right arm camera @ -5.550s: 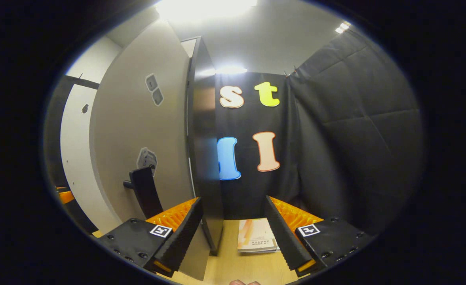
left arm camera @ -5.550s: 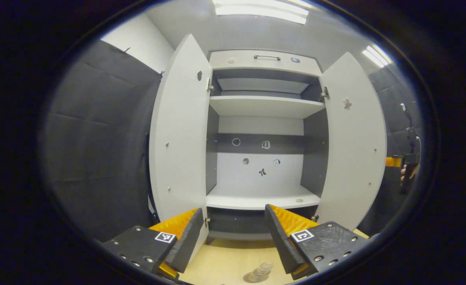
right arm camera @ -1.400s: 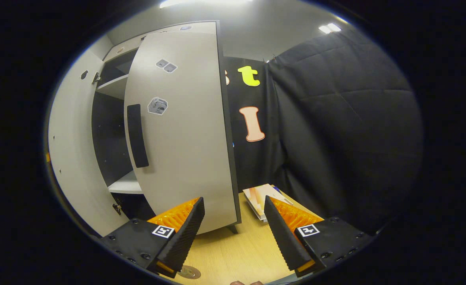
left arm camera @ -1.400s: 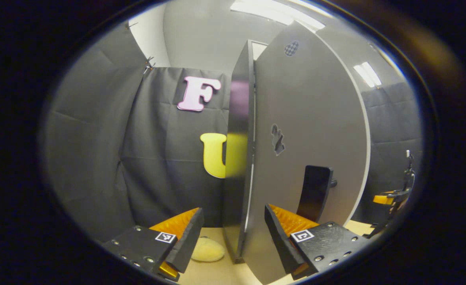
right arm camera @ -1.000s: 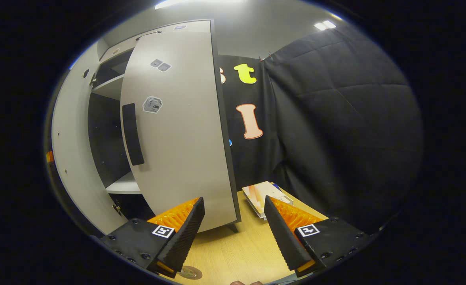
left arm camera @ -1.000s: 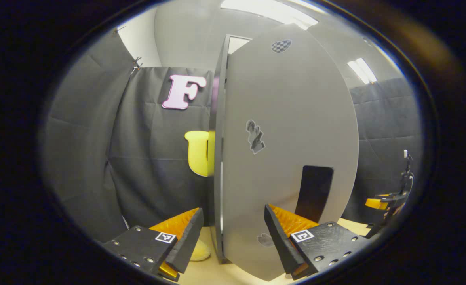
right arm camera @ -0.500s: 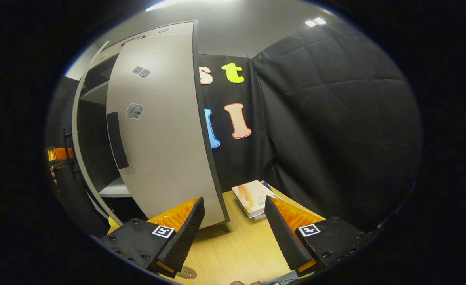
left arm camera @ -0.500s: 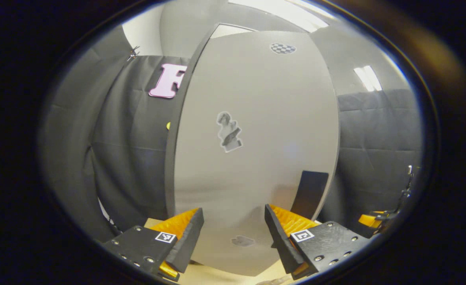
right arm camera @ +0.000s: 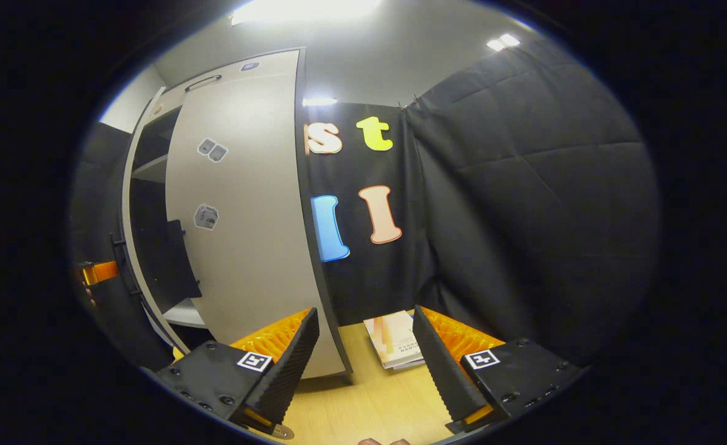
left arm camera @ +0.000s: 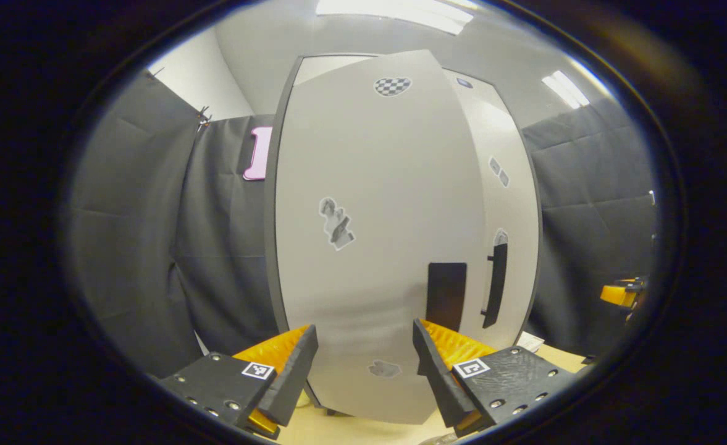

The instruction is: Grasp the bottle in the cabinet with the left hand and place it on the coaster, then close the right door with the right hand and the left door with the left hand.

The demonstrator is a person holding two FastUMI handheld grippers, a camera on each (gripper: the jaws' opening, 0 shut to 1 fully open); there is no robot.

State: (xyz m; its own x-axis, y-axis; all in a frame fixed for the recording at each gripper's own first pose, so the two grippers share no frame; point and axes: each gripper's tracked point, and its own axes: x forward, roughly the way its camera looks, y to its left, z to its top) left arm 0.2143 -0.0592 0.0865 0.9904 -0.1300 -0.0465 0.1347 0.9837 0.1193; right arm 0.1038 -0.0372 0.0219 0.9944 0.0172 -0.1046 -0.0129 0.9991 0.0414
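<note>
Left tool [left arm camera: 363,364] wide, nothing between its 2 fingers, pointed straight at the outer face of the left door [left arm camera: 369,247]. Left door almost shut: in the right gripper view [right arm camera: 131,204] a dark gap remains between its edge and the right door [right arm camera: 246,235], with a shelf [right arm camera: 184,314] visible inside. Cannot tell if the left tool's fingers touch the door panel. Left door carries a checkered sticker [left arm camera: 392,85] near the top, a figure sticker [left arm camera: 337,224] mid-panel, a small sticker [left arm camera: 385,369] low between the fingers, and a dark handle [left arm camera: 446,296] near its right edge. Right door [left arm camera: 502,216] sits flat against the cabinet front, its own dark handle [left arm camera: 493,284] just beside the left door's handle.

Right tool [right arm camera: 363,364] wide, empty, held away from the cabinet over the wooden bench [right arm camera: 369,402]; also seen at the far right in the left gripper view [left arm camera: 619,293]. Booklet [right arm camera: 394,340] lies on the bench near the cloth wall, between the right tool's fingers in the picture. Coaster [right arm camera: 283,431] partly visible at the bottom edge on the bench, below the right tool's left finger. Bottle too cut off at the bottom edge to place for sure. Left tool shows at the far left of the right gripper view [right arm camera: 97,272], by the left door's edge.
</note>
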